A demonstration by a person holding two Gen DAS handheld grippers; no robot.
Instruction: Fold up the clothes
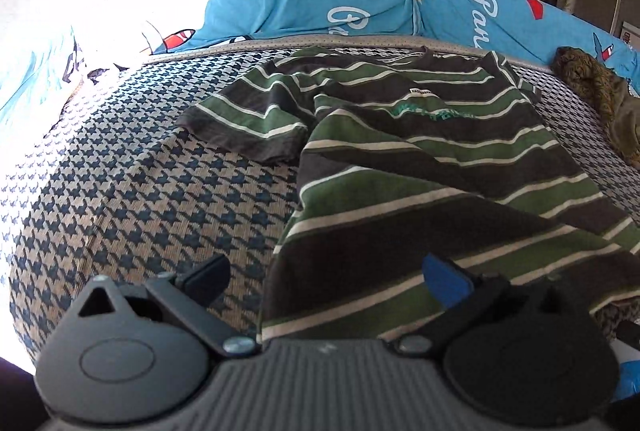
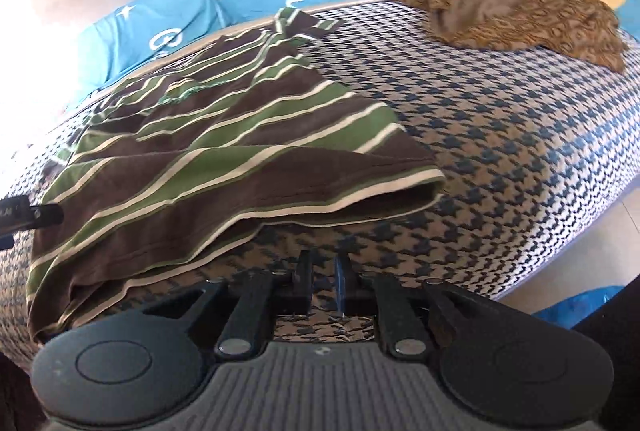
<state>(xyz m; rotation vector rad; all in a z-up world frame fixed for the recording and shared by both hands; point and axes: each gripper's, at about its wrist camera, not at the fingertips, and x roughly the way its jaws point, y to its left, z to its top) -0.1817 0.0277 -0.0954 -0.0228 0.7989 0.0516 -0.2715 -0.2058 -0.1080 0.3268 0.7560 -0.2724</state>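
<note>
Left wrist view: green, brown and cream striped cotton T-shirt [image 1: 420,151] partly folded on houndstooth mat [image 1: 140,191].
I read left gripper [image 1: 326,273] spread wide, empty; right gripper [image 2: 323,273] nearly closed, empty.

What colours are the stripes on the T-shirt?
The striped T-shirt has brown and green bands with thin cream lines, clearest in the left wrist view.

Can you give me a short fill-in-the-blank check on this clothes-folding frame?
1. The striped T-shirt lies on a mat with a ____ pattern.
2. The left gripper has its jaws wide ____.
3. Between the right gripper jaws there is ____.
4. The crumpled brown garment lies ____ from the shirt.

Answers: houndstooth; open; nothing; apart
</note>
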